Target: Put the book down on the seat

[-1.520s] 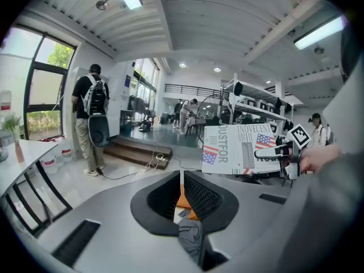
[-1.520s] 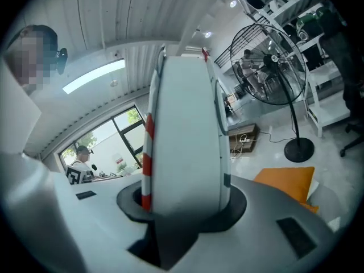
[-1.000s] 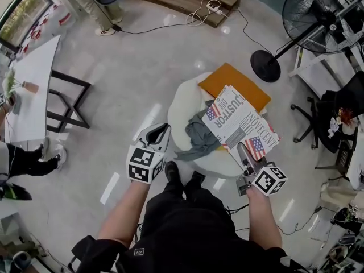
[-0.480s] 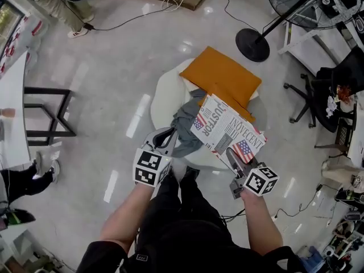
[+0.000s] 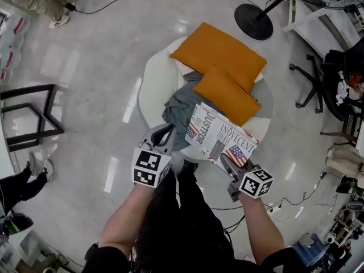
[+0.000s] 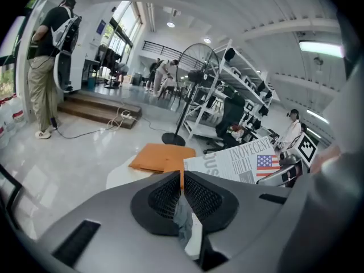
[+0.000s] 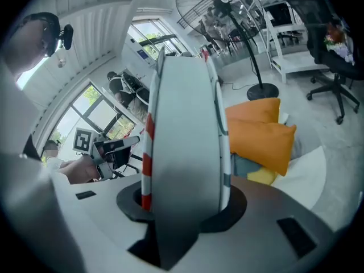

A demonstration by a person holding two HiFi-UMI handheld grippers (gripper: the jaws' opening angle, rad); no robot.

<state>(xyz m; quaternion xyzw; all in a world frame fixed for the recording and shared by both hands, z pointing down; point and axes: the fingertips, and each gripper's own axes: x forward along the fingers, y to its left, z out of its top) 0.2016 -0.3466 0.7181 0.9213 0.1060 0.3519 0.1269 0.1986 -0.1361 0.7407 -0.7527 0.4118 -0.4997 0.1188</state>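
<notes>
Book: the book (image 5: 223,140) hung tilted over the near edge of the seat (image 5: 149,92), apparently not yet laid down.
Right gripper (image 5: 226,161): jaws part-spread, clamped on the book's near edge.
Left gripper (image 5: 162,136): jaws pressed together, empty, by the seat's near rim.
Remaining: lowering, release.

two orange cushions (image 5: 219,53), one book (image 5: 220,140), one grey cloth (image 5: 179,110) — one white seat (image 5: 149,90), one standing fan (image 6: 196,73).

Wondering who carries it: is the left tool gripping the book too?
No, the left gripper has its fingers together, empty; only the right gripper clamps the book.
</notes>
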